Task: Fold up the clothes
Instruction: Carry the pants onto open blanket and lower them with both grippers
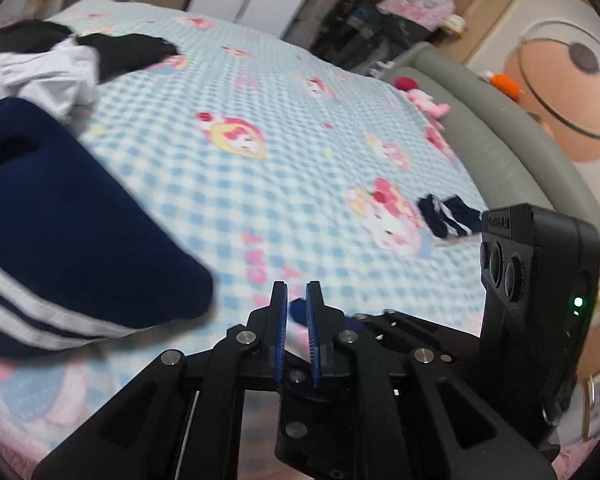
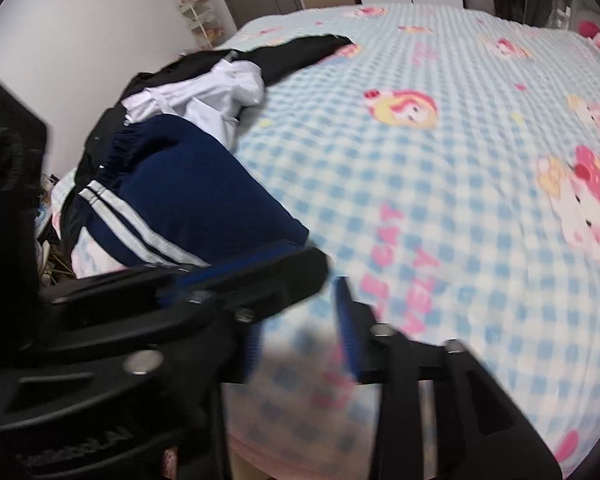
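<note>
A wide bed [image 1: 284,128] under a light-blue checked sheet printed with pink cartoon cats fills both views, with a grey padded bed frame [image 1: 496,128] curving along its far right edge. Most of the sheet's middle and right side lies bare. At the left side sits a pile of clothes: navy-blue track trousers with white side stripes [image 2: 196,192] in front, a crumpled white garment [image 2: 204,96] behind them, and a black garment [image 2: 300,56] stretching farthest onto the sheet. A small folded navy piece with white stripes [image 1: 448,216] lies well apart, near the right edge.

The left tool [image 1: 297,292] points down over the near part of the bed, its blue-padded fingers nearly clenched — a scrap of dark blue shows between the tips, though I cannot tell if it is gripped. The right tool [image 2: 328,276] tilts down beside the trousers' lower end, its fingers spread and holding nothing.
</note>
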A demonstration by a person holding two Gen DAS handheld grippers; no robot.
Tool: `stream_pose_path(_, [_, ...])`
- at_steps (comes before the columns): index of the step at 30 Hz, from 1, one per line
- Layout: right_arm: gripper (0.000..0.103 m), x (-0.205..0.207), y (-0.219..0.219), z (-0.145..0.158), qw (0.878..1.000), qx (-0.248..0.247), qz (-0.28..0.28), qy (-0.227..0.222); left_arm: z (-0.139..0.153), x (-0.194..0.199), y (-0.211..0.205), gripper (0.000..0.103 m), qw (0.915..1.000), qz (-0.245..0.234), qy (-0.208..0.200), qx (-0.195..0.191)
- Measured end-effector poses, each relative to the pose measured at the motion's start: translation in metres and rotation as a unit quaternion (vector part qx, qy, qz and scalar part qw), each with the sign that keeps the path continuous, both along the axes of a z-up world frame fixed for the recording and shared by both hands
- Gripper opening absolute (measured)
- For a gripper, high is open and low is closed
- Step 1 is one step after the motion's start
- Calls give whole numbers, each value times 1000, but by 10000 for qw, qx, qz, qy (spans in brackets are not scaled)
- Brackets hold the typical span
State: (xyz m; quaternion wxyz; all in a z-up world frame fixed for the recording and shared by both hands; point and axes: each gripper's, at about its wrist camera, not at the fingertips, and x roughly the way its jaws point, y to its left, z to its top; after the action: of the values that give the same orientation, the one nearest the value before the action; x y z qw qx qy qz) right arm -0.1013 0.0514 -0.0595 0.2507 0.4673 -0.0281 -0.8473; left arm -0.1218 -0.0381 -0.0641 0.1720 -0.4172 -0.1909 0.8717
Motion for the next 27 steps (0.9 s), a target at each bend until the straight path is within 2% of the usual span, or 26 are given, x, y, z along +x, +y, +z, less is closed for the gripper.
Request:
stream_pose_path(1, [58, -3, -3, -2, 10000, -25, 25, -22, 0, 2, -10, 24, 9998, 190, -17, -51])
stream_pose_path(3, [74, -8, -10, -7, 9999, -74, 76, -65, 3, 9, -39, 71, 9967, 779, 35, -237])
stream_pose_path(4, [76, -11, -18, -9, 9999, -39, 120, -70, 3, 14, -55, 76, 9935, 1088, 90, -309])
stream_pose_path(7, [81, -21, -47, -18, 9995, 138, 272, -64, 3, 26, -102, 77, 9783, 1988, 188, -559])
stream_pose_path(9, [83, -28, -67, -24, 9990, 255, 373, -59, -8, 24, -124, 77, 9726, 2239, 7, -631])
stream_pose_path(11, [86, -36, -86, -35, 9981, 431, 443, -61, -23, 19, -138, 77, 9725, 2242, -278, -573])
stream_pose_path(13, [78, -41, -101, -48, 9972, 527, 518, -120, -35, 16, -137, 77, 9719, 2210, -452, -669])
stream_pose_path(14, [60, -41, -104, -51, 9971, 561, 491, -128, -38, 15, -133, 77, 9720, 2173, -464, -761])
stream_pose_path(15, [36, -40, -106, -53, 9972, 590, 441, -127, -39, 16, -127, 75, 9727, 2098, -407, -901])
stream_pose_path(16, [31, -37, -106, -52, 9970, 648, 419, -41, -39, 15, -120, 72, 9743, 1966, -365, -1041])
stream_pose_path(18, [19, -31, -104, -49, 9959, 798, 405, 160, -41, 13, -106, 41, 9779, 1647, -384, -1228])
stream_pose_path(20, [17, -26, -100, -47, 9949, 899, 373, 245, -42, 12, -100, 36, 9801, 1526, -475, -1176])
stream_pose_path(24, [14, -23, -80, -41, 9968, 762, 154, 185, -35, 16, -86, 22, 9851, 1331, -405, -1015])
stream_pose_path(27, [13, -19, -64, -30, 9967, 758, -2, 296, -26, 19, -67, 17, 9900, 1046, -315, -890])
